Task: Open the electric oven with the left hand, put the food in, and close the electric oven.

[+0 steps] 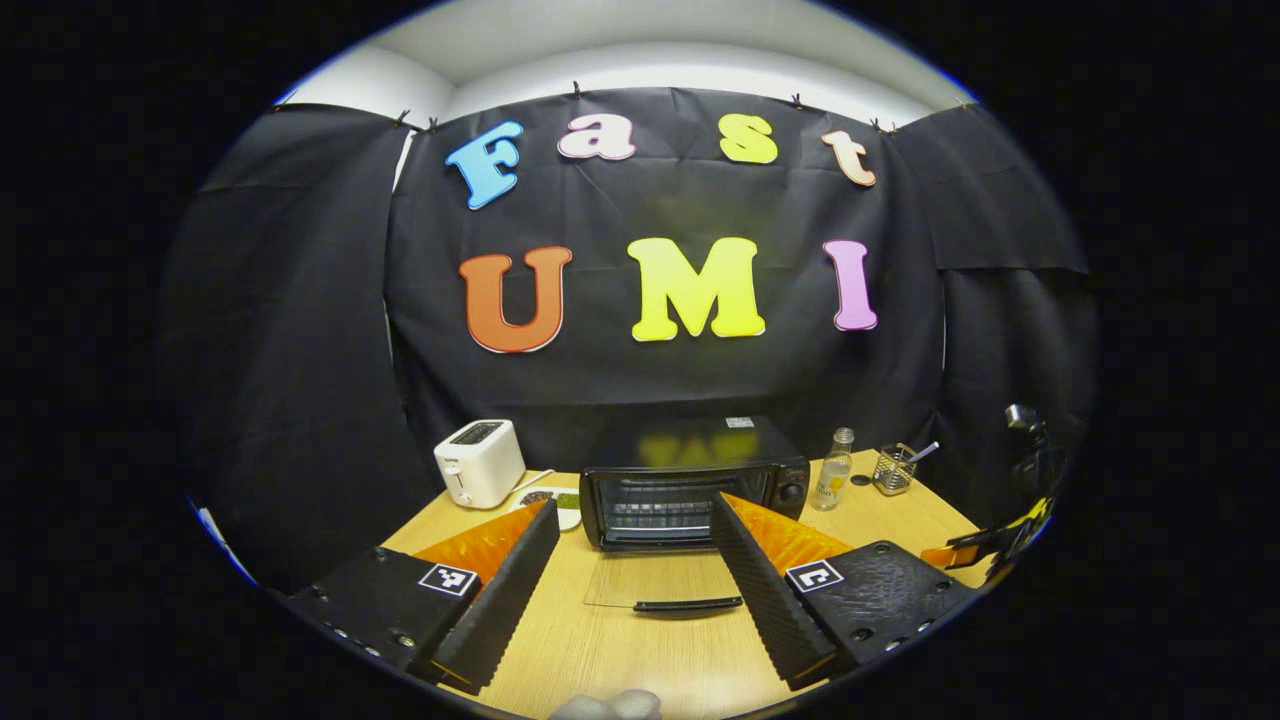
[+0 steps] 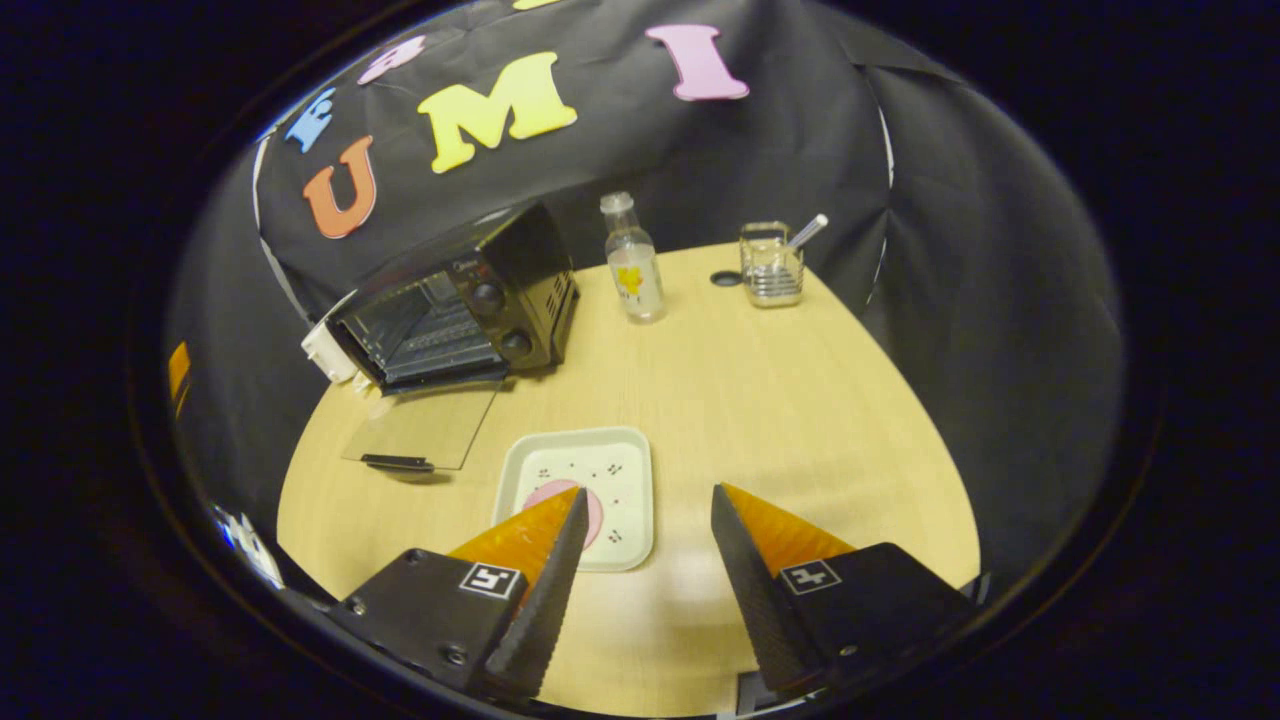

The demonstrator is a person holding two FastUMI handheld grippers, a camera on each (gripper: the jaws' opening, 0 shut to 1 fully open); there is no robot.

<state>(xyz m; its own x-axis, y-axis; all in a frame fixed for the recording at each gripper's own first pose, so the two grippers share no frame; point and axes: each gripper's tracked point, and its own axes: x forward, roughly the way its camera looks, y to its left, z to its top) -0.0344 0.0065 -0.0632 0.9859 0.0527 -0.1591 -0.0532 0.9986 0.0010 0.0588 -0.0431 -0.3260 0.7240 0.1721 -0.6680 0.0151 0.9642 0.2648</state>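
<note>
While both tongs gape empty, food (image 2: 562,497) lies beside right tongs (image 2: 648,520); oven (image 1: 690,482) beyond left tongs (image 1: 634,528).

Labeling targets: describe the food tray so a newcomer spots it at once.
Start at the black oven, its glass door folded down flat on the wooden table. In front, right of that door, lies a white square tray holding something pink; nothing else there is flat and white.

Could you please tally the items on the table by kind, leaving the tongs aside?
Appliances: 2 (oven, toaster)
Dishes with food: 2 (tray, plate)
Bottles: 1 (bottle)
Wire holders: 1 (holder)
Loose caps: 1 (cap)
Total: 7
</note>
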